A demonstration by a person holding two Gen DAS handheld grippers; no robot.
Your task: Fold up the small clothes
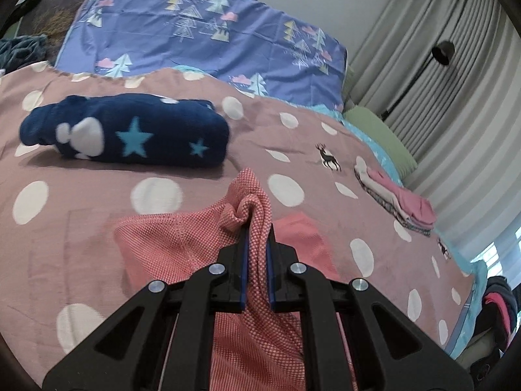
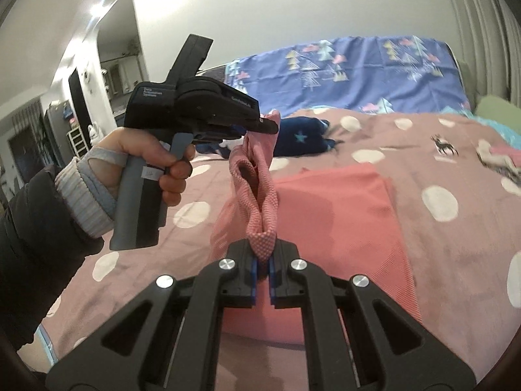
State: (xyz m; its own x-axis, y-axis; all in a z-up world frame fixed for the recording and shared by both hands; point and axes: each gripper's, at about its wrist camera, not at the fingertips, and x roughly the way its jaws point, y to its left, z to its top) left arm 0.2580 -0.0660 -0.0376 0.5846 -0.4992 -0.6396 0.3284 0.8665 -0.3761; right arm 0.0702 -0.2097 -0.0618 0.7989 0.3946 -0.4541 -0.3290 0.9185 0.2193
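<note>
A small pink-red checked garment [image 1: 182, 247] is held up over the pink dotted bedspread [image 1: 81, 228]. My left gripper [image 1: 258, 228] is shut on a bunched corner of it. My right gripper [image 2: 263, 254] is shut on another corner of the same garment [image 2: 260, 176], whose edge hangs between the two grippers. The left gripper [image 2: 270, 125] shows in the right wrist view, held by a hand, up and to the left. The garment's lower part [image 2: 342, 208] lies flat on the bed.
A folded navy star blanket [image 1: 127, 130] lies to the far left. A stack of folded clothes [image 1: 397, 202] sits at the bed's right edge. A blue tree-print pillow [image 1: 202, 29] is at the head. Curtains [image 1: 456, 65] and a lamp stand to the right.
</note>
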